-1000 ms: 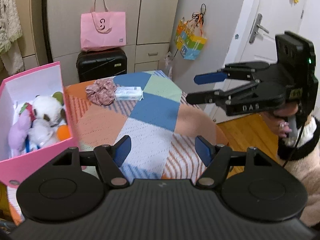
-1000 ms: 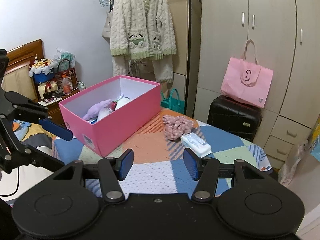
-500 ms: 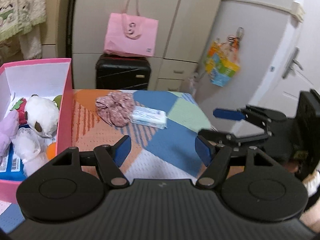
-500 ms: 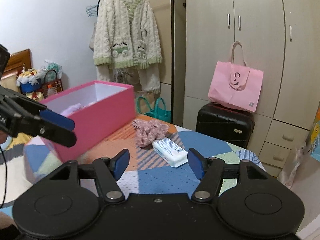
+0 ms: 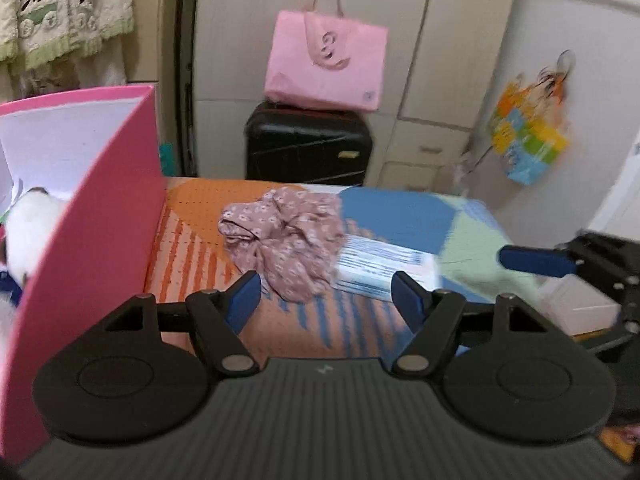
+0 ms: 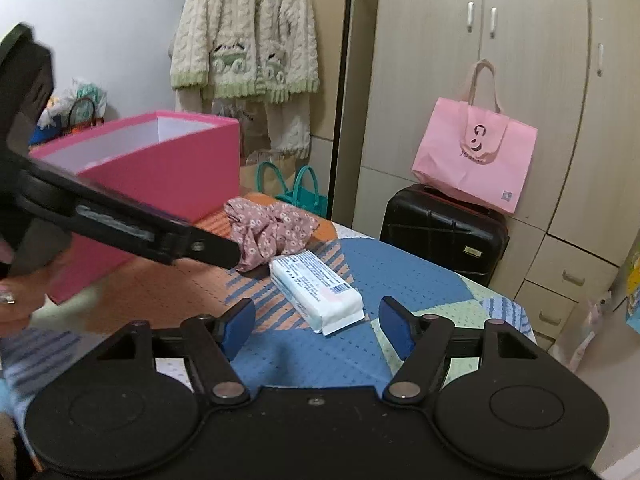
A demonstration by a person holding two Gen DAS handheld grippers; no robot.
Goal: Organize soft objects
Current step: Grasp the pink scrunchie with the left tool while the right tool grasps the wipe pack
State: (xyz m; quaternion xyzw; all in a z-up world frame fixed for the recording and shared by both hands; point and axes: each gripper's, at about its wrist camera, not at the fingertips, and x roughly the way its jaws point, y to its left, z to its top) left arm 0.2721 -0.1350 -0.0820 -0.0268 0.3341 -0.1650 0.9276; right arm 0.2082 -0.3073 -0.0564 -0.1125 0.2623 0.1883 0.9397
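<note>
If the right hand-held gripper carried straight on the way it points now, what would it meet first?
Most likely the white plastic-wrapped tissue pack, lying just ahead between the opening, empty jaws of the right hand-held gripper on the patchwork tablecloth. Depth is uncertain; it might touch the cloth first.

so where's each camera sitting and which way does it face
Left wrist: on the left gripper, facing the scrunchie, tissue pack and pink box; own open fingers show, with the right gripper's blue finger at right.
Right wrist: on the right gripper, jaws opening on nothing, facing the tissue pack; the left gripper crosses at left above a hand.
Shared: scrunchie, pack, box, suitcase, pink bag.
</note>
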